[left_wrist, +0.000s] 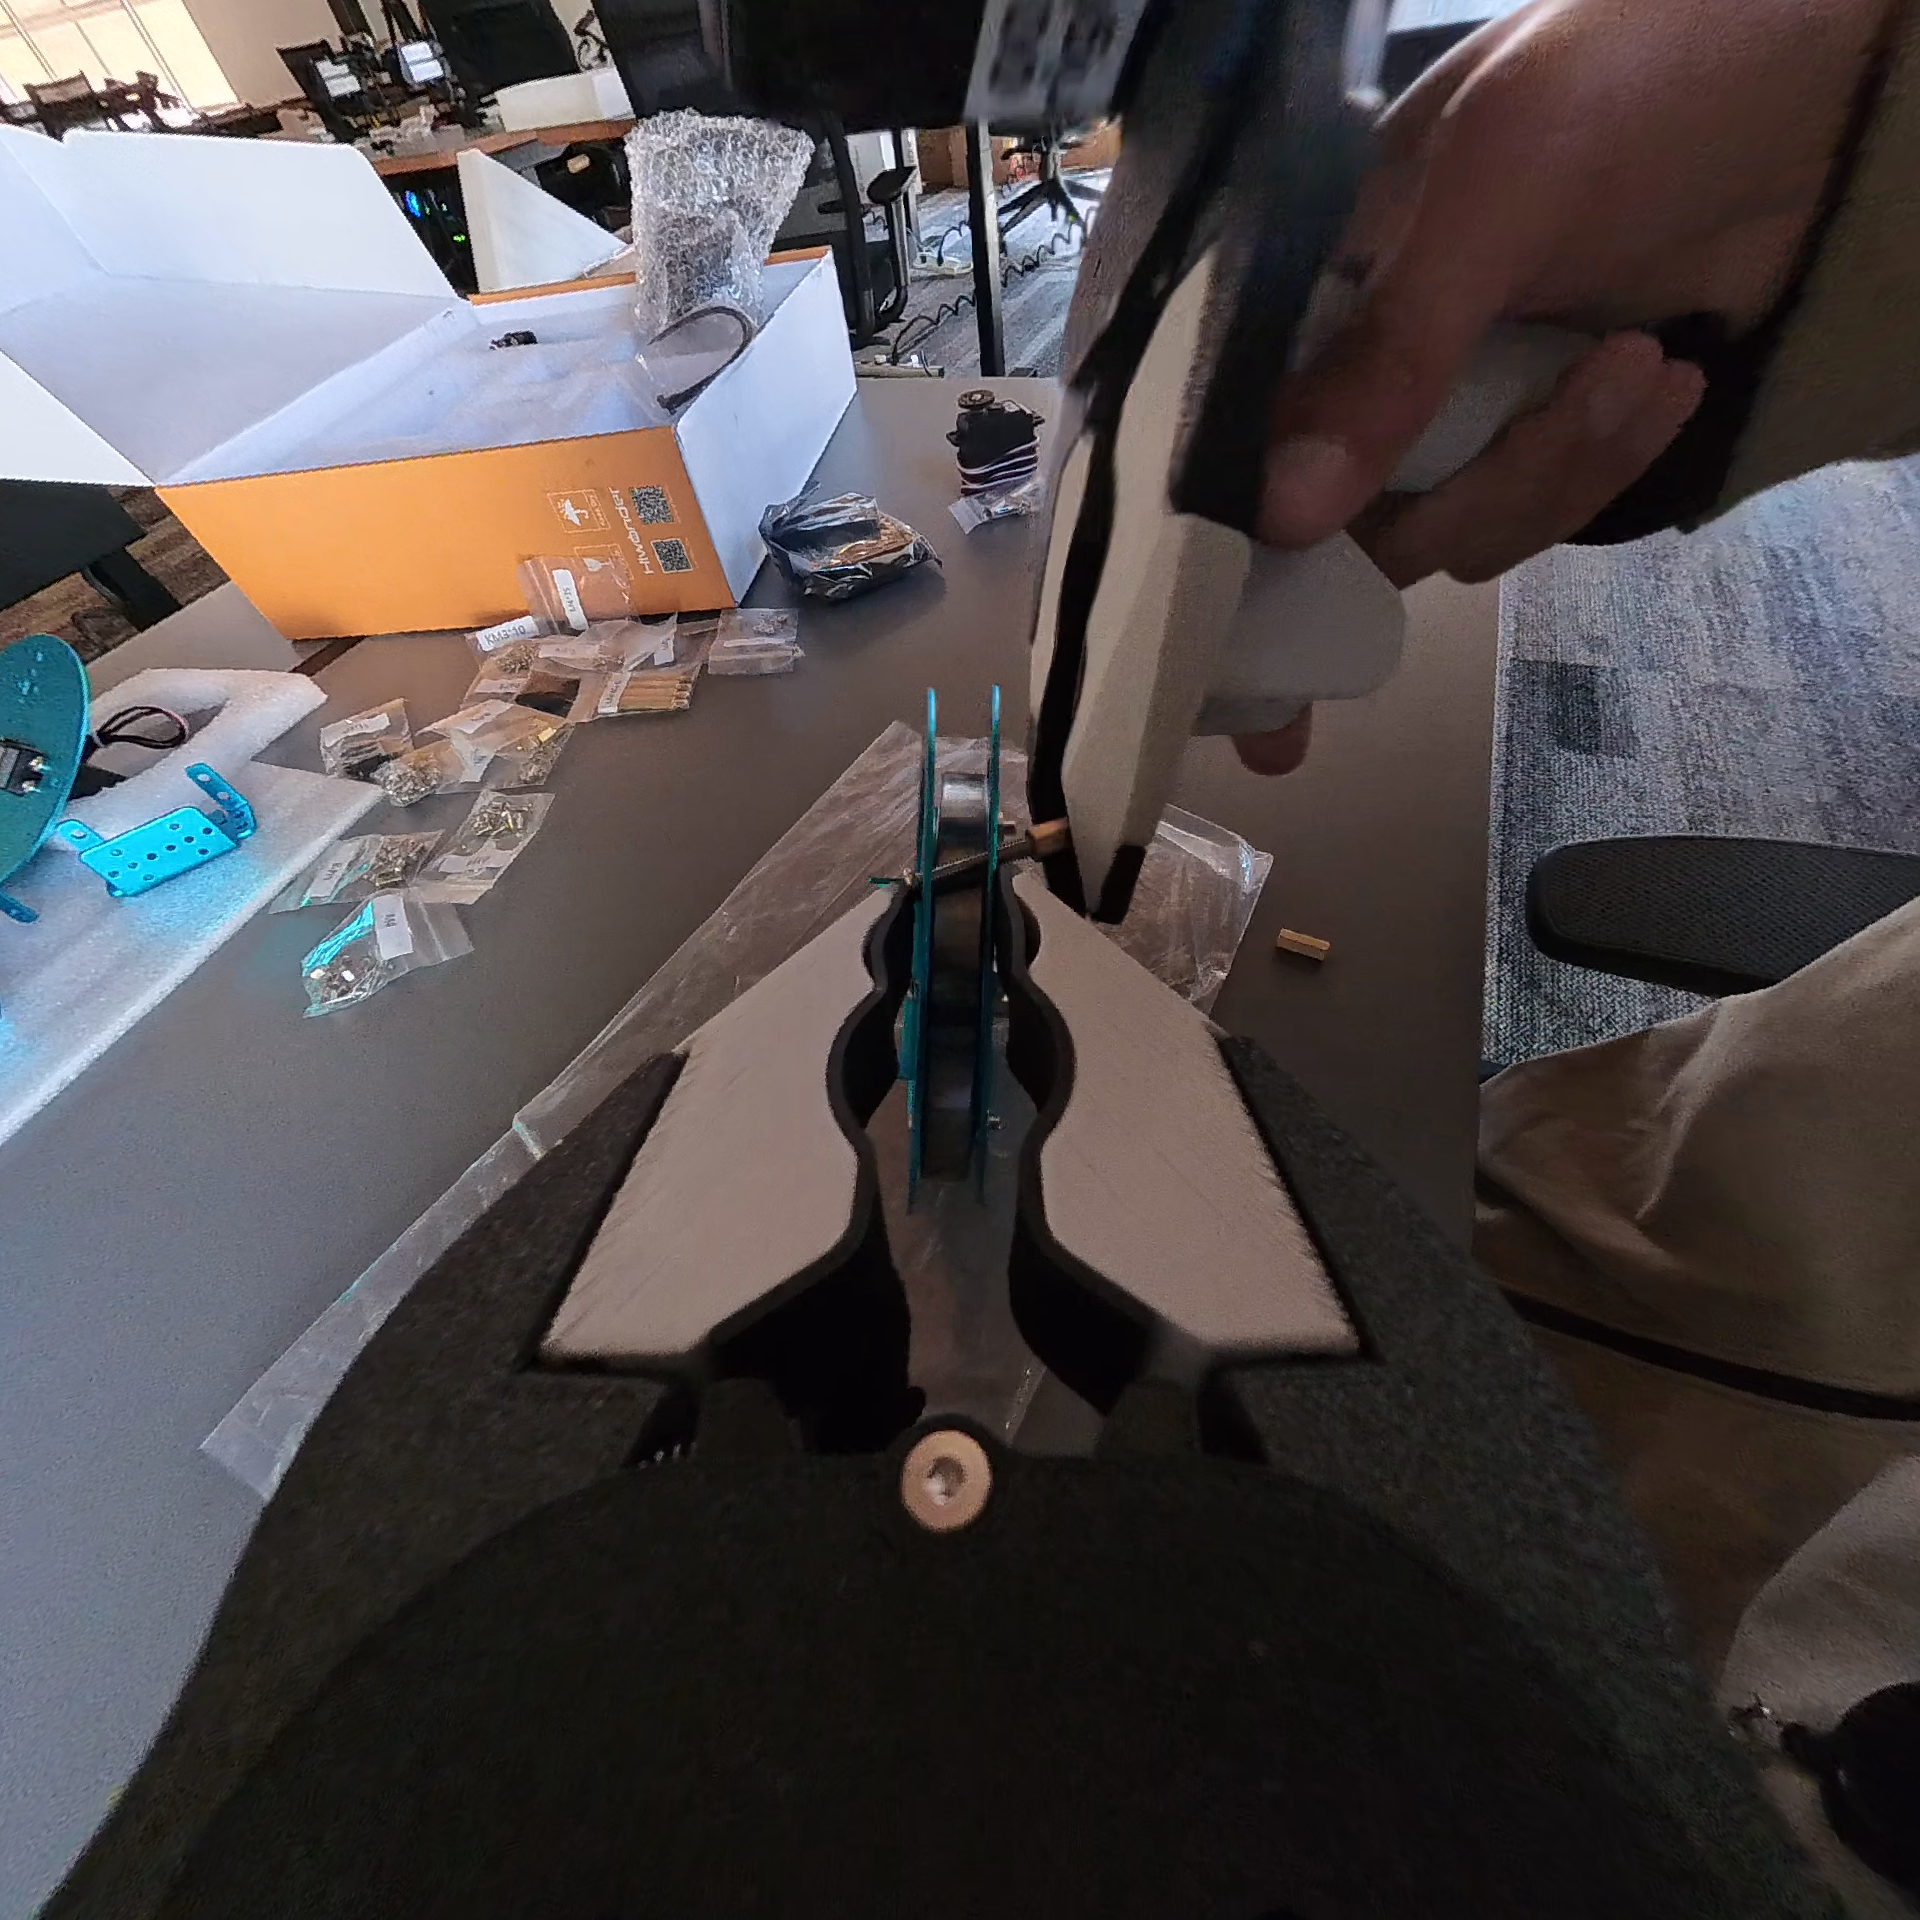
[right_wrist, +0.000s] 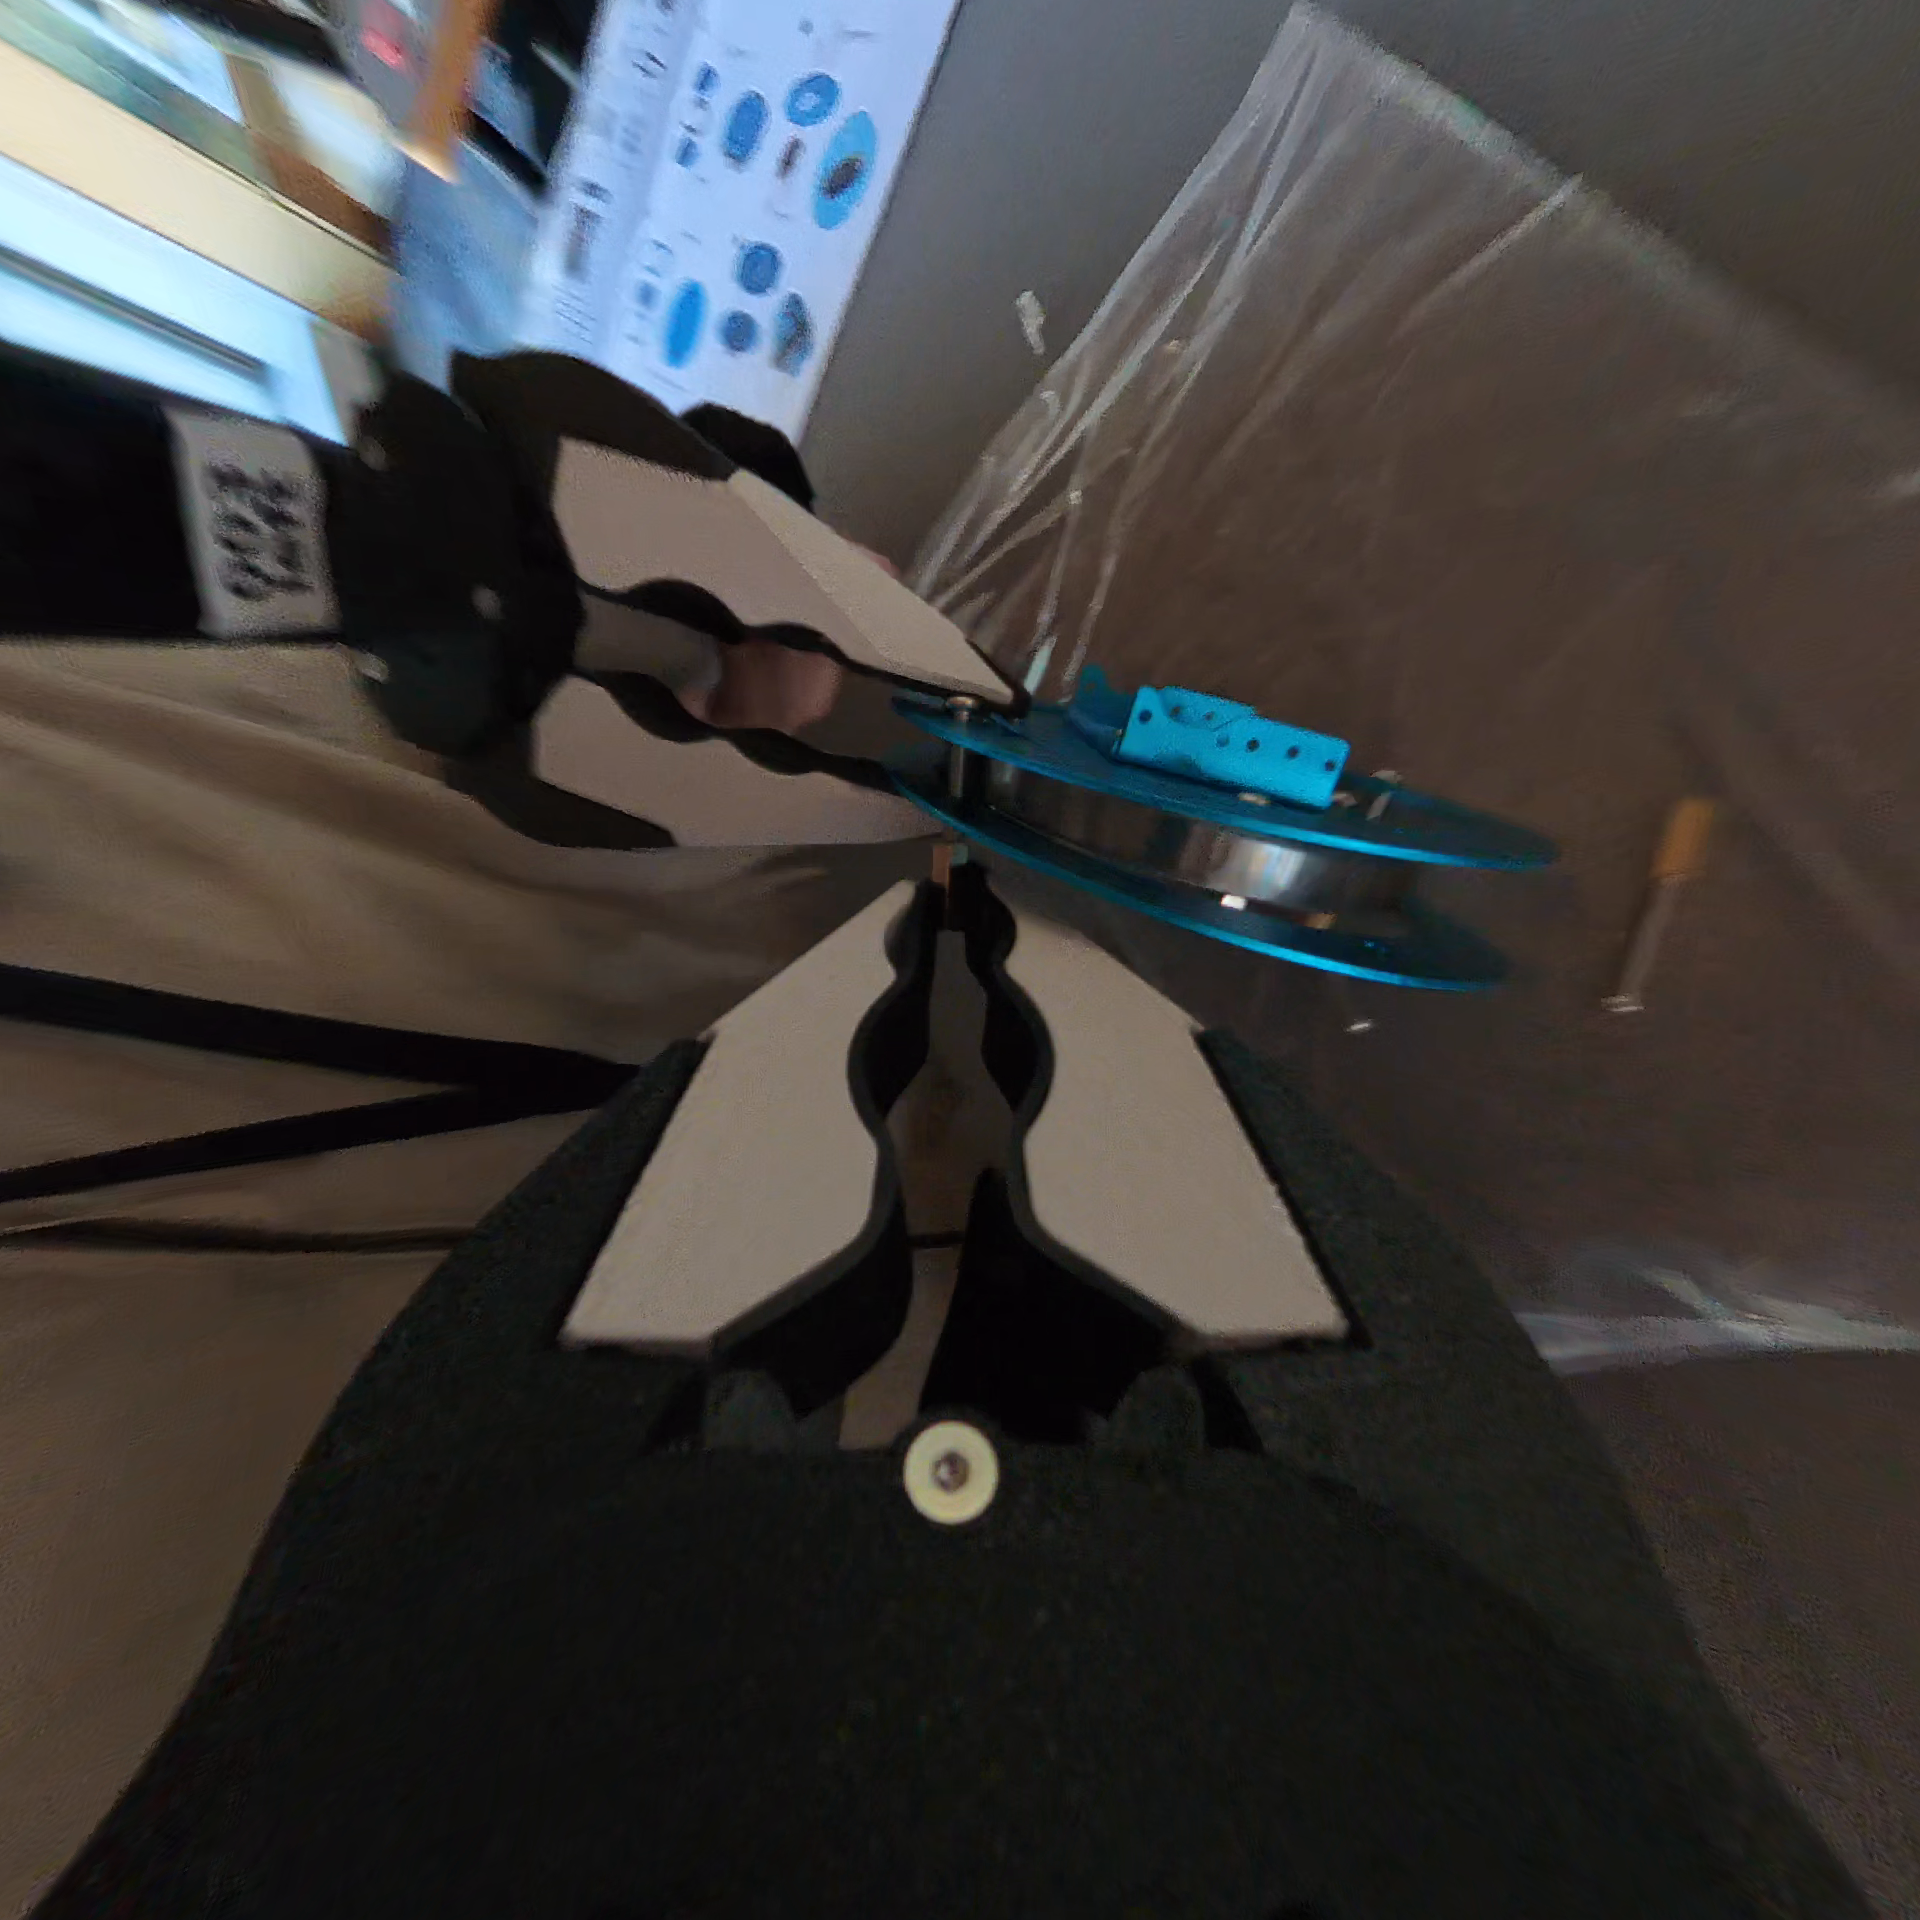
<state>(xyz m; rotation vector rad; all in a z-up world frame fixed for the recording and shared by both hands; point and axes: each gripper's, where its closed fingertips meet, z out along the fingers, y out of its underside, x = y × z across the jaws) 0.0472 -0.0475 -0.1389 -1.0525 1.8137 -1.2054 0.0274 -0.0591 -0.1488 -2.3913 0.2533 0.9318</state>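
Left wrist view: left gripper (left_wrist: 954, 914) clamps the rims of a stiff assembly of two blue metal discs around a steel ring (left_wrist: 956, 935) — held above the grey table (left_wrist: 312, 1195). Right gripper (right_wrist: 951, 894) pinches a small brass standoff (right_wrist: 943, 864) at its edge — light, rigid, likely slippery.
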